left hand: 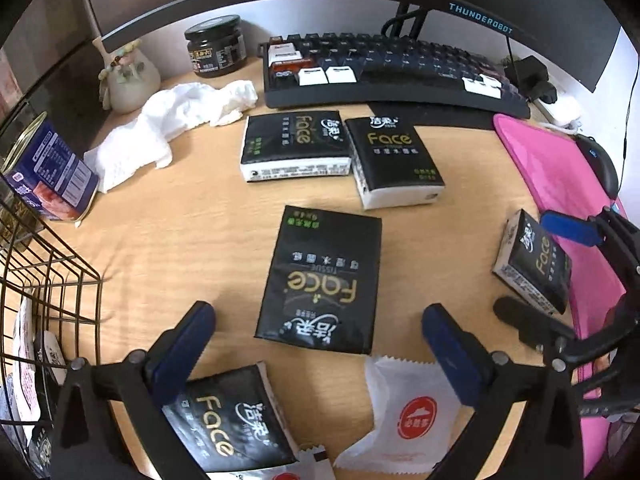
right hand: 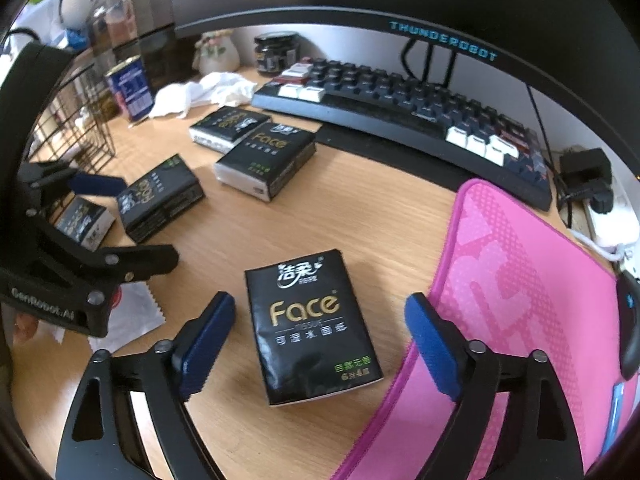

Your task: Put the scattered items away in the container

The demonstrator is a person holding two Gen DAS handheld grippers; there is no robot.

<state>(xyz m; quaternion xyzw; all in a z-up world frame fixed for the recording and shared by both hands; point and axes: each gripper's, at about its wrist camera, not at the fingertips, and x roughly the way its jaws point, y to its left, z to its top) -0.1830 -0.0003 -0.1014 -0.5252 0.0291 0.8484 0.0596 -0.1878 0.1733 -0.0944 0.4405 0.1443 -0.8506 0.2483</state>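
Tissue packs, black with gold "Face" lettering, lie scattered across the wooden worktop (left hand: 200, 240), and the wire basket (left hand: 48, 280) meant to take them stands at the far left edge, with what look like a few packets already inside.

The left gripper (left hand: 318, 344) hovers low with its jaws spread wide and empty, straddling one flat pack (left hand: 320, 284) that lies lengthwise between the blue pads; that framing suggests this pack is the one it is lining up on. Another pack (left hand: 228, 424) sits just under its left finger, beside a white sachet (left hand: 404, 412) with a red logo. The right gripper (right hand: 320, 344) is in the same posture: jaws wide apart, holding nothing, centred on a single pack (right hand: 312, 332) lying just beside the pink mat (right hand: 520, 300).

Two fuller packs (left hand: 340, 156) rest side by side and touching, near the keyboard (left hand: 396, 72), probably left for later because they are farthest from both hands.

The left wrist view alone shows the inside of the basket, the sachet's logo and a crumpled white cloth (left hand: 168, 128) clearly. The right wrist view alone shows the mat's full spread and the power strip (right hand: 608, 224) at far right; it also catches the left gripper from the side, confirming that its jaws stand open.
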